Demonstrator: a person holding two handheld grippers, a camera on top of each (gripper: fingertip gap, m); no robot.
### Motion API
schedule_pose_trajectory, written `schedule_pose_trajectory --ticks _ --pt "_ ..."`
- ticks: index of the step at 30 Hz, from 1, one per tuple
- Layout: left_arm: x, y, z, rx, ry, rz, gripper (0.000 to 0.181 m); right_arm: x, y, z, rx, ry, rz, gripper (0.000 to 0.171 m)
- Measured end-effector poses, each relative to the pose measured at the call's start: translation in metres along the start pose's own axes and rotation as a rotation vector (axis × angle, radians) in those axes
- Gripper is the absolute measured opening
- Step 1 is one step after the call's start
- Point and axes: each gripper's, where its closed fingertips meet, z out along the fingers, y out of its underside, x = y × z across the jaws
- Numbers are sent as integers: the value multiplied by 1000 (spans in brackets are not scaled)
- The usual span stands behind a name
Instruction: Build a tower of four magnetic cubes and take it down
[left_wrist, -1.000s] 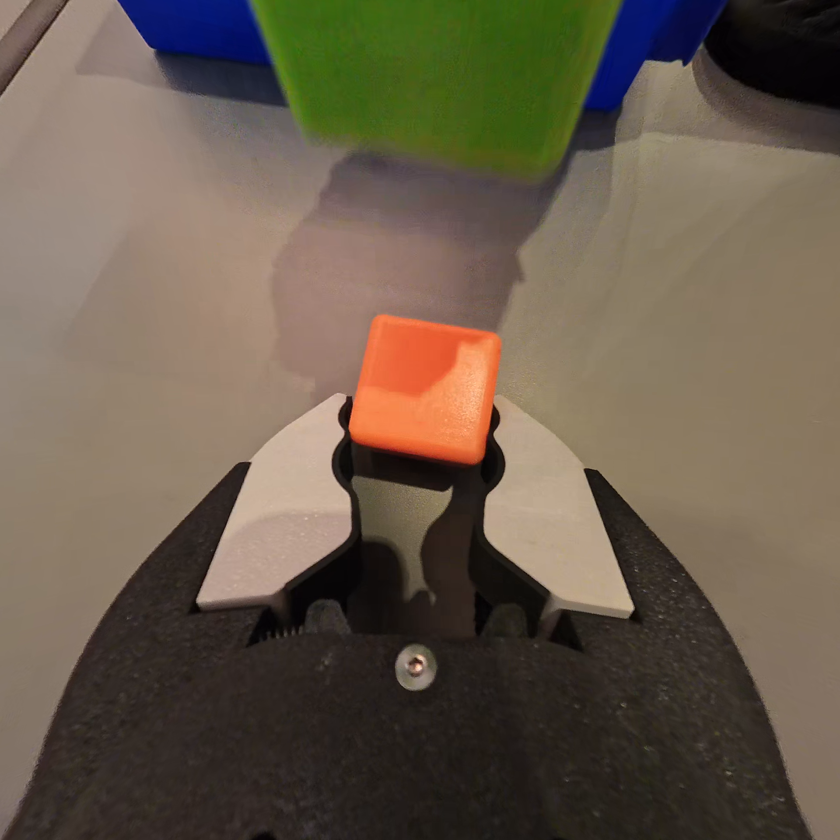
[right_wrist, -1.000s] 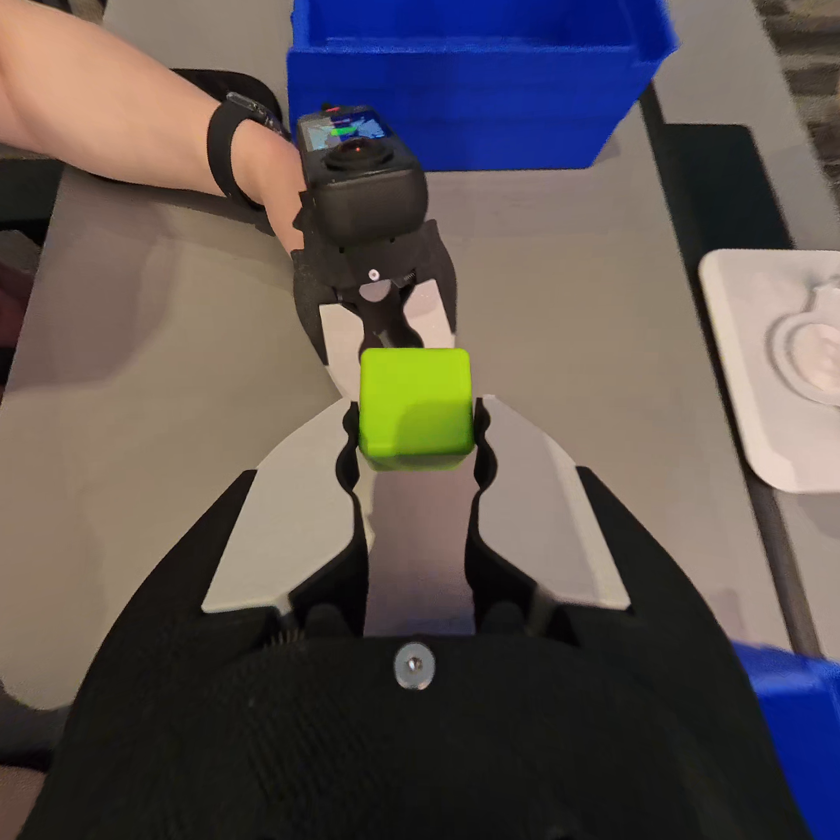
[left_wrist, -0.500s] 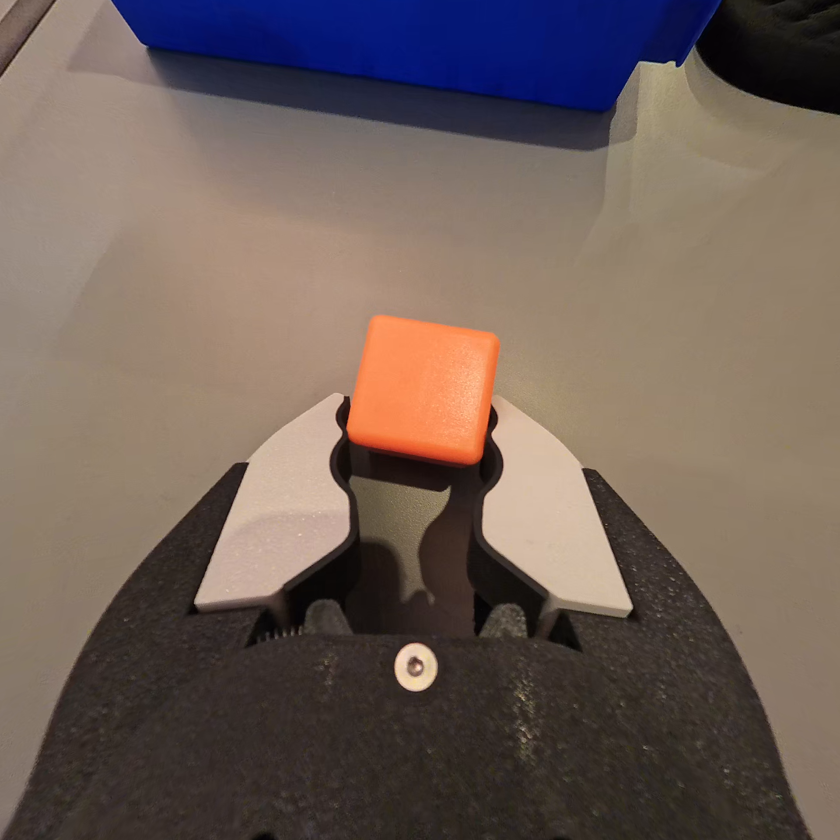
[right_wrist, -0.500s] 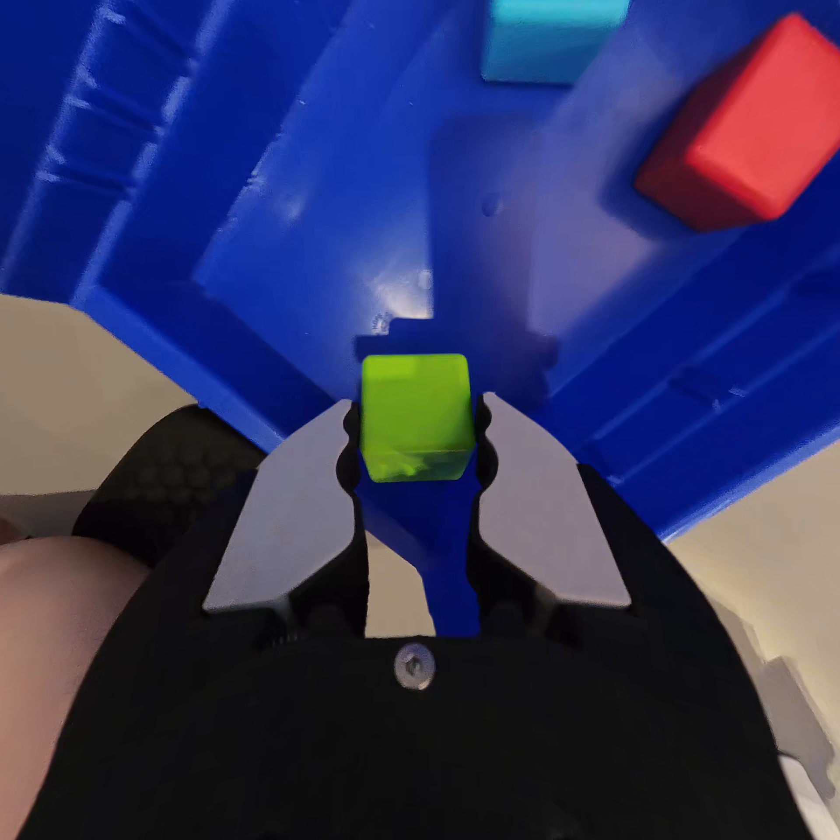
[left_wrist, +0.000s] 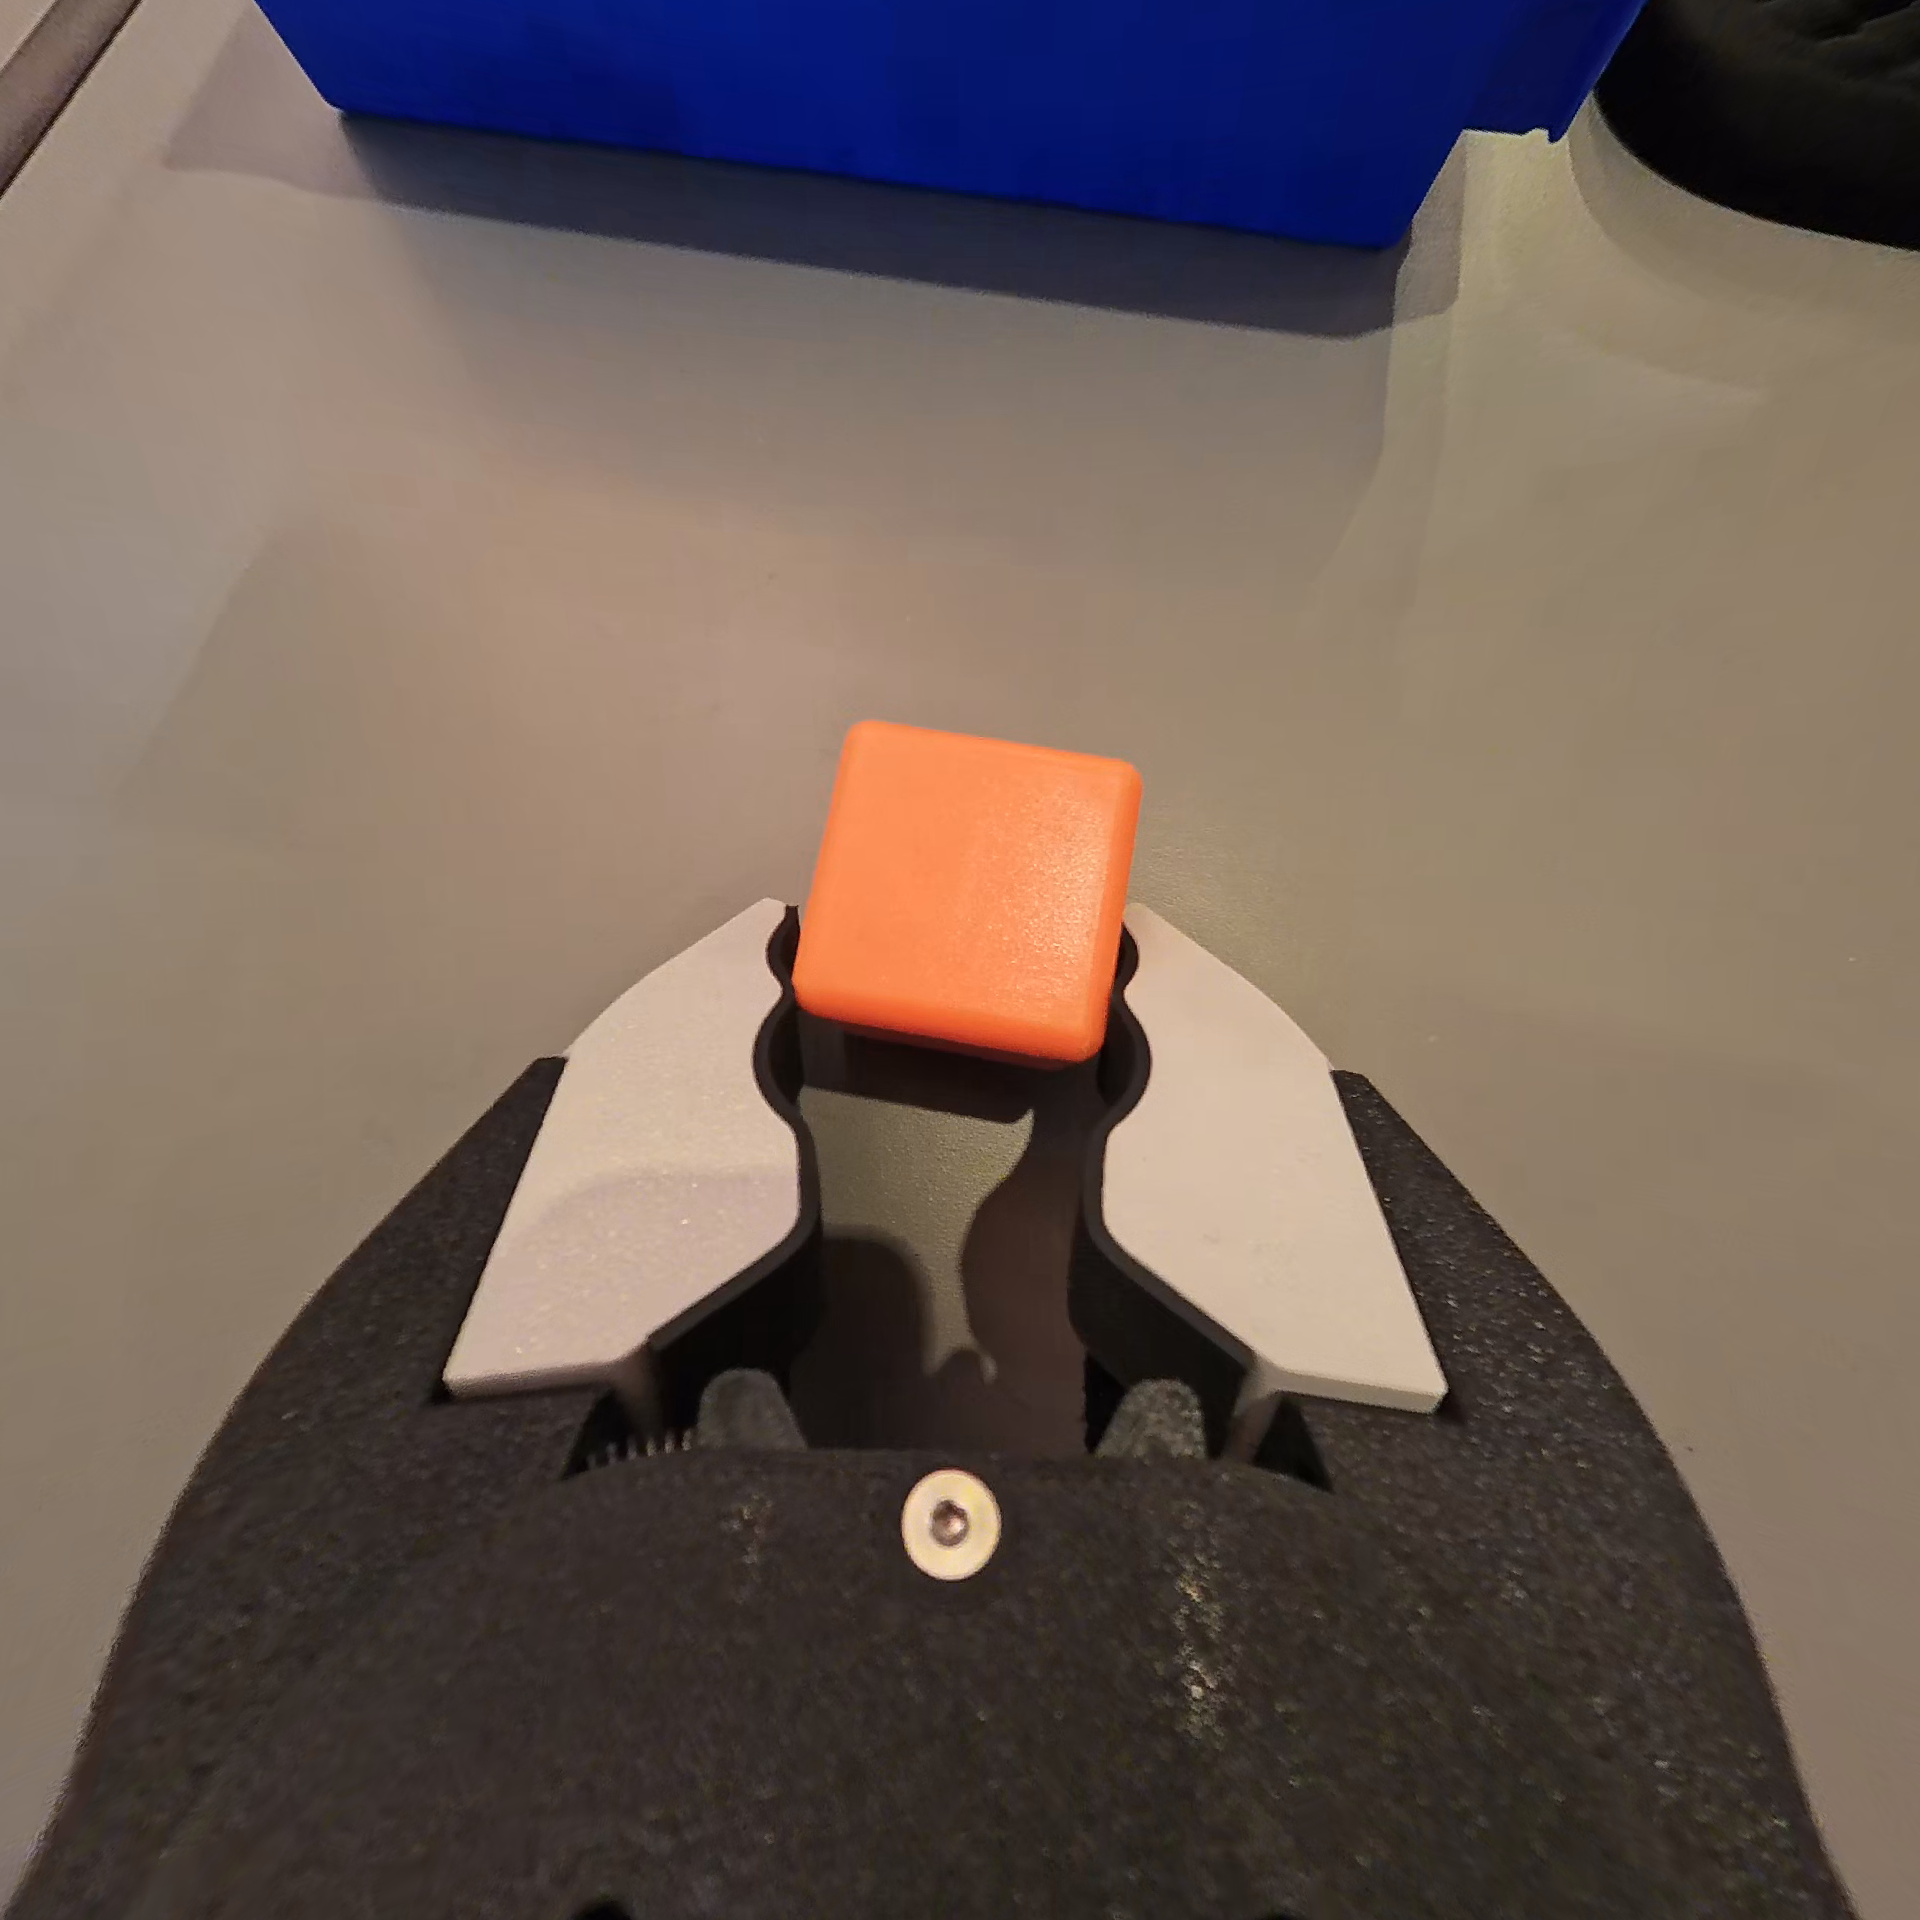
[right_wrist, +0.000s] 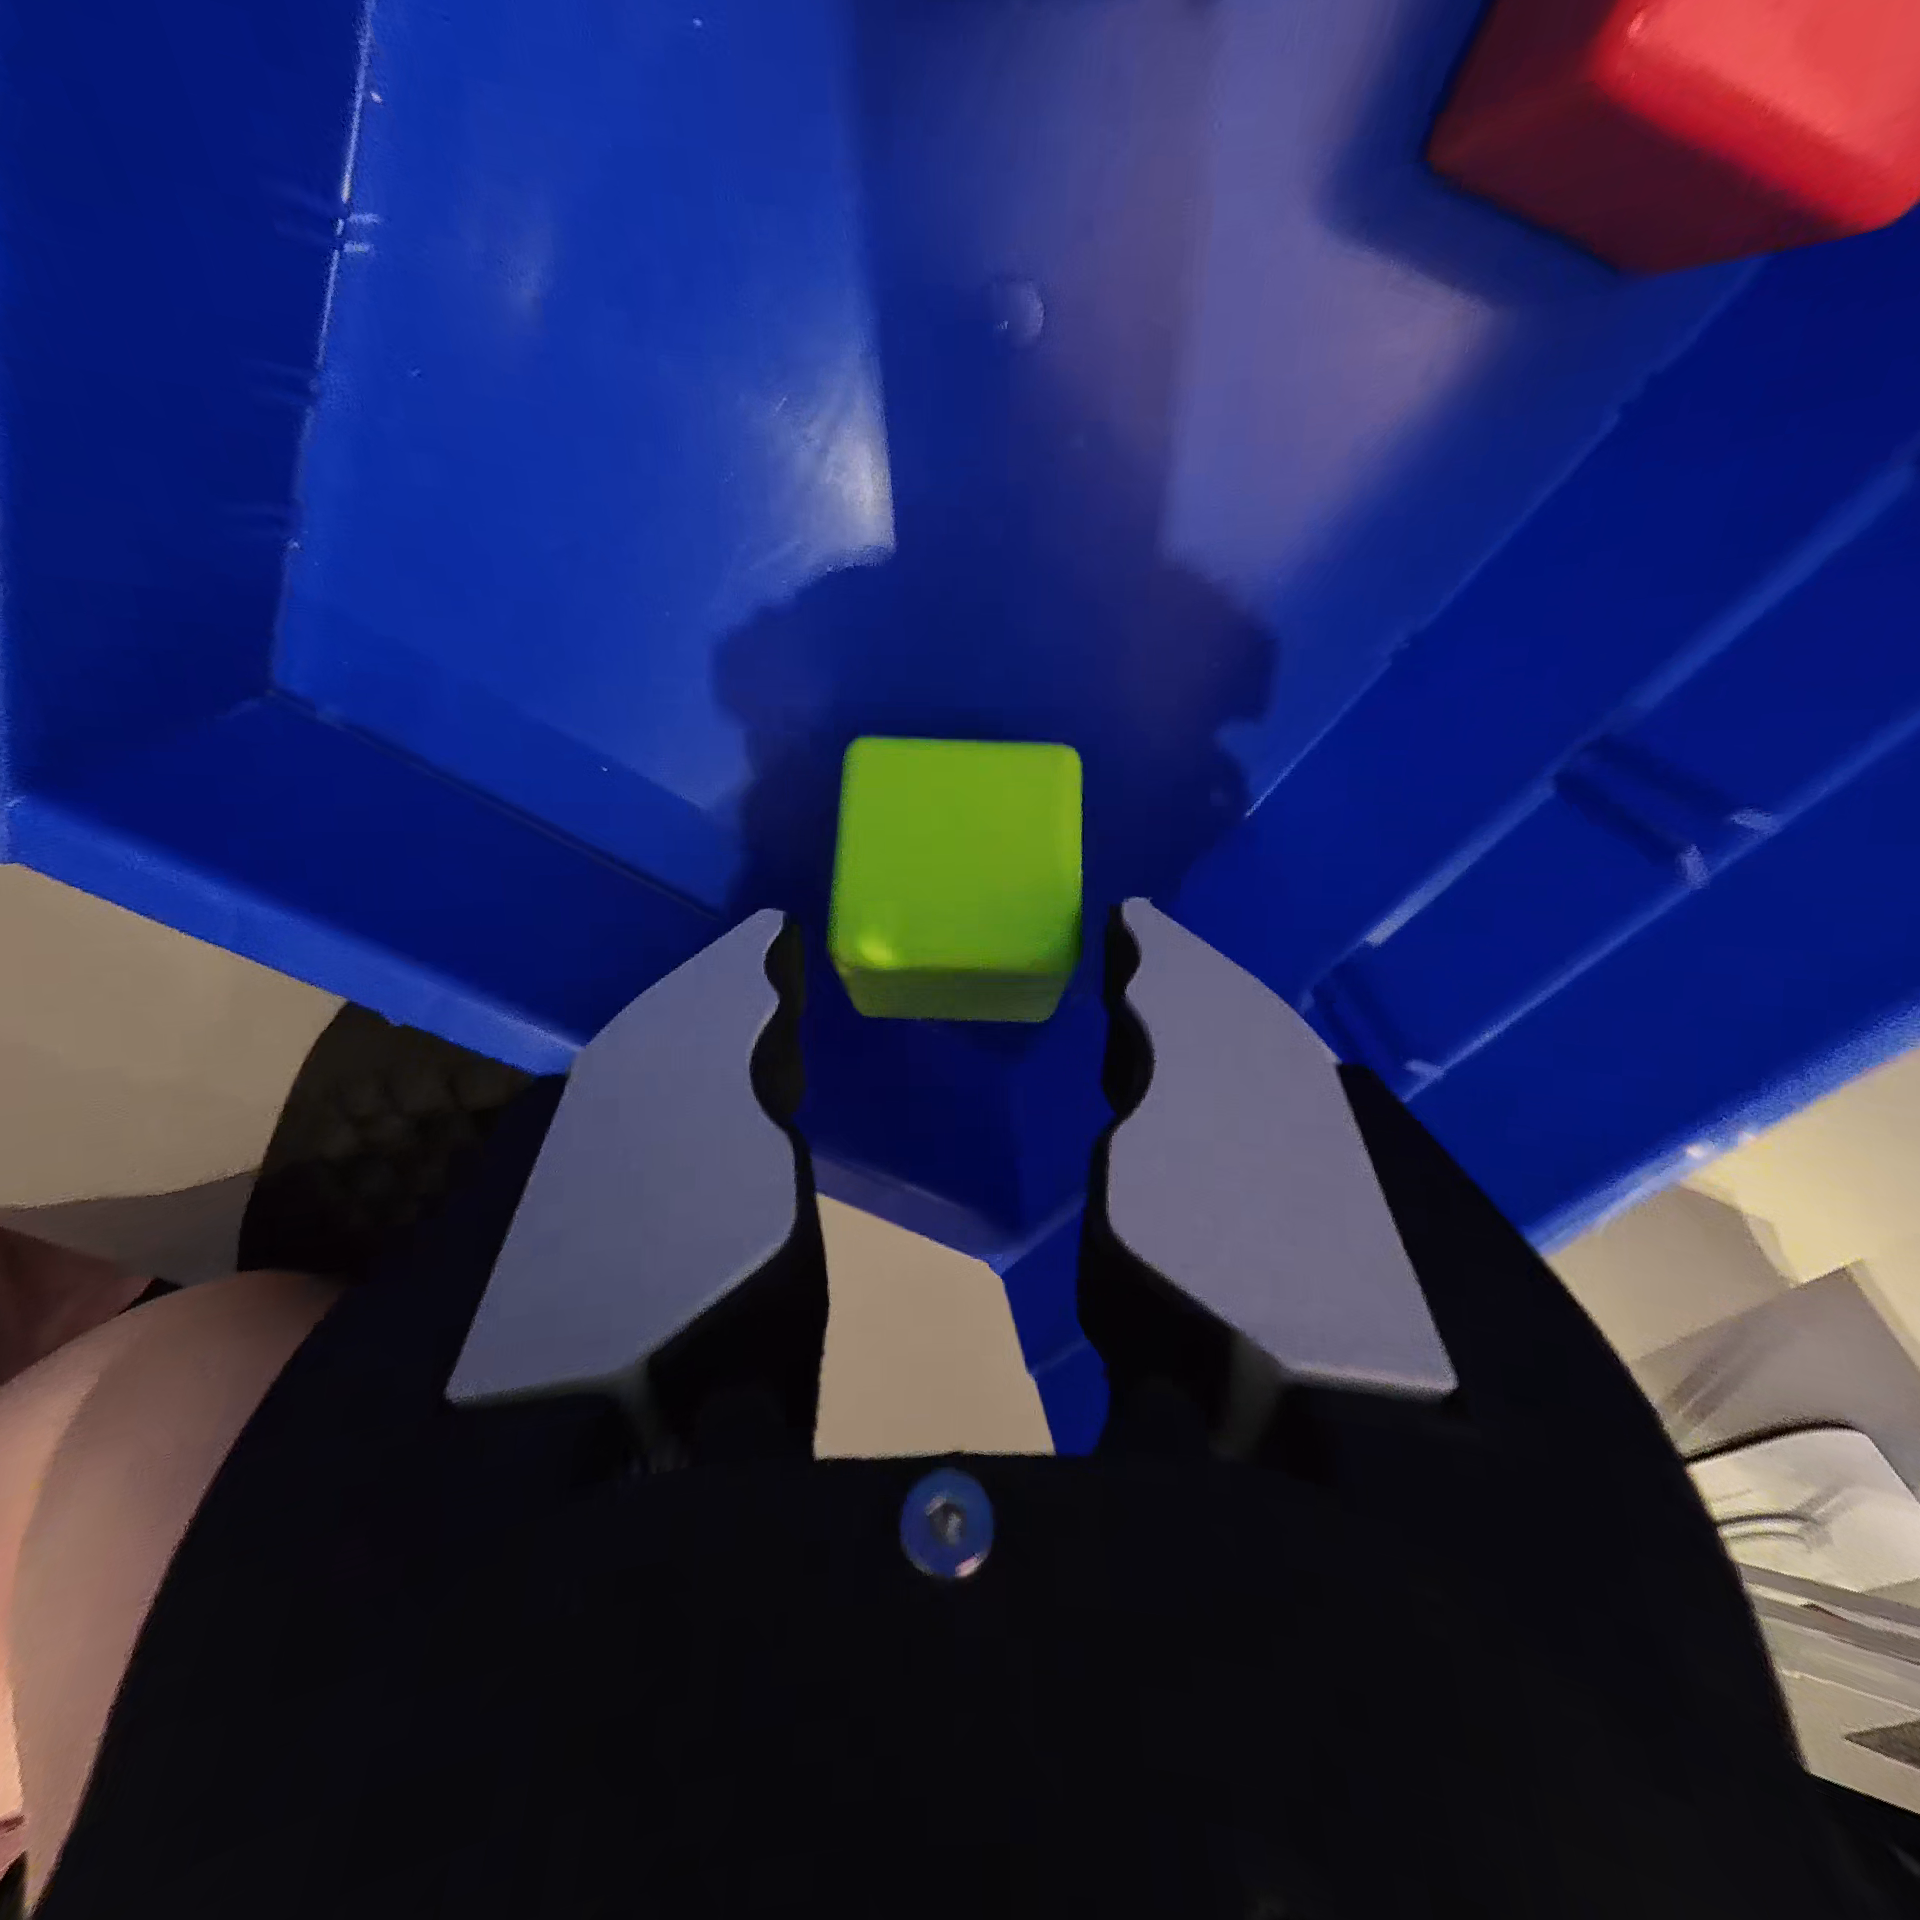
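Left view low along the table (left_wrist: 520, 520) toward blue bin (left_wrist: 935, 94); right view steeply, closely into it.

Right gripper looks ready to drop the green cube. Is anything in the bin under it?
Nothing visible. The bin floor beyond the green cube looks bare; the red cube lies off toward the far right, clear of it.

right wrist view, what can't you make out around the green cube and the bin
- Green cube: whether the right gripper still touches it; narrow gaps show, motion blur.
- Red cube: cut off by the top and right edges.
- Blue bin: far part beyond the frame.
- Left wrist view: bin's inside hidden by its wall.
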Motion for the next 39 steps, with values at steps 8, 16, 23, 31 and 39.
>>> schedule_pose_trajectory --ticks 8,16,23,31,39 --pt "-1 0 1 -9 -19 -13 55 5 -12 -47 212 146 -47 59" --pt "0 -61 -40 213 -50 -52 55 -86 -99 -151 852 84 -423 58" --pt "14 -106 -83 420 -44 -48 55 -230 -145 -178 1044 -324 -752 62" --pt "-2 -125 -118 508 -327 93 54 -255 -177 -183 962 -847 -283 66" --pt "-8 -120 -109 444 -429 159 55 -270 -184 -143 724 -912 -202 53"
